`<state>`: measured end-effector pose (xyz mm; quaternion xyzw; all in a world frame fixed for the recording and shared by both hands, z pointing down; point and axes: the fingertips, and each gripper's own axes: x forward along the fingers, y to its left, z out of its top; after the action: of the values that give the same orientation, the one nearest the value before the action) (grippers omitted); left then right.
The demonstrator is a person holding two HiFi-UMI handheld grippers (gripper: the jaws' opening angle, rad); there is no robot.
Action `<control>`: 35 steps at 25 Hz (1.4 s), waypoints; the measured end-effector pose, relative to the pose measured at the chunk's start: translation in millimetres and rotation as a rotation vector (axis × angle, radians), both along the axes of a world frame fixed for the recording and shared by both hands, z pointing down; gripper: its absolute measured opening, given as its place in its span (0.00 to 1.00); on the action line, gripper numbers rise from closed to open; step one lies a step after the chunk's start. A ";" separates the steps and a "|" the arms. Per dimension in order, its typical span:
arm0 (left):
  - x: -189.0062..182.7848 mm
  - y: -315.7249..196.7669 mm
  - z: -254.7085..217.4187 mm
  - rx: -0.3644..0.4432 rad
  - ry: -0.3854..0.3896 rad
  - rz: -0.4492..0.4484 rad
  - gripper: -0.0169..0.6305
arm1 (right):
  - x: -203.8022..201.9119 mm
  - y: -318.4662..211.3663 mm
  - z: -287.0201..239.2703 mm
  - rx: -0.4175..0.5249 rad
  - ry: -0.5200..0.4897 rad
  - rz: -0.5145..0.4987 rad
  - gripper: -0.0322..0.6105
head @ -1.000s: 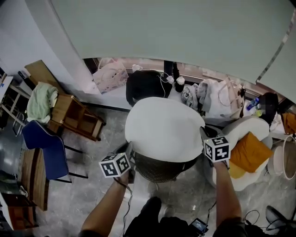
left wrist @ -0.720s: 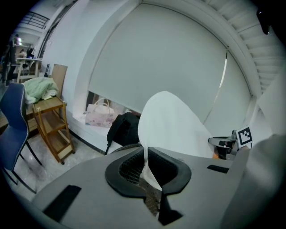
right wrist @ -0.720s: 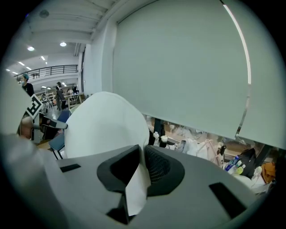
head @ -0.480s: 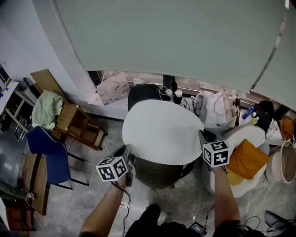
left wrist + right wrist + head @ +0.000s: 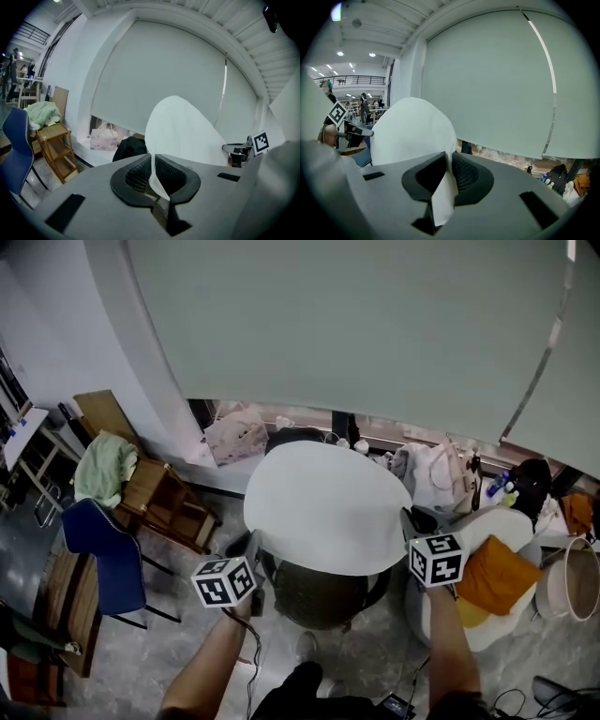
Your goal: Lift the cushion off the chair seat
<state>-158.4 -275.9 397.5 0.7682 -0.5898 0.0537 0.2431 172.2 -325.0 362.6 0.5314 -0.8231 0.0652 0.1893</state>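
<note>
Seen from above, a person holds a wide, rounded white cushion (image 5: 328, 507) stretched between two hand-held grippers, one at each side edge.

The left gripper (image 5: 152, 164) is clamped on the cushion's left edge. In the left gripper view its dark jaws are pressed together on a thin fold of white fabric, and the rest of the cushion rises ahead of the gripper like a pale sail.

The right gripper (image 5: 449, 171) pinches the opposite edge. Its jaws are closed on the fabric, and a small white flap sticks out behind them (towards the camera), while the body of the cushion spreads ahead and to the gripper's left.

Below the cushion, between the two grippers and lower than both, sits the dark, rounded chair (image 5: 319, 594). The cushion hides most of its seat from above, and only its near side shows under the cushion's front edge.

Well out to the left of the left gripper stand a blue chair (image 5: 98, 549) and a wooden shelf unit (image 5: 164, 498) with a green cloth (image 5: 105, 465) draped on it. Just to the right of the right gripper, an orange pillow (image 5: 497, 573) lies on a white armchair (image 5: 506, 517). Beyond both grippers hangs a large pale roller blind (image 5: 356, 324), with bags heaped along the floor beneath it.
</note>
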 end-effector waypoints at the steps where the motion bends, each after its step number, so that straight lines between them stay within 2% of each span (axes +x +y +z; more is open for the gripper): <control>1: 0.5 1.3 -6.9 0.009 -0.002 -0.001 0.08 | 0.4 1.4 -7.4 0.010 -0.003 0.000 0.13; 10: 11.3 25.0 -63.9 0.098 -0.016 -0.013 0.08 | 10.6 27.5 -65.7 0.095 -0.018 -0.007 0.13; 20: 33.8 77.3 -119.8 0.190 -0.013 -0.031 0.08 | 33.1 78.6 -123.4 0.186 -0.019 -0.026 0.13; 28: 42.0 113.2 -152.4 0.254 -0.027 -0.041 0.08 | 41.5 114.2 -154.8 0.243 -0.036 -0.039 0.13; 35: 49.5 134.8 -171.0 0.277 -0.037 -0.052 0.08 | 48.3 136.1 -174.6 0.273 -0.050 -0.053 0.13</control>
<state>-108.9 -141.1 226.5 0.7776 -0.6158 -0.0202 0.1252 220.5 -188.9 188.0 0.5284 -0.8426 -0.0393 0.0961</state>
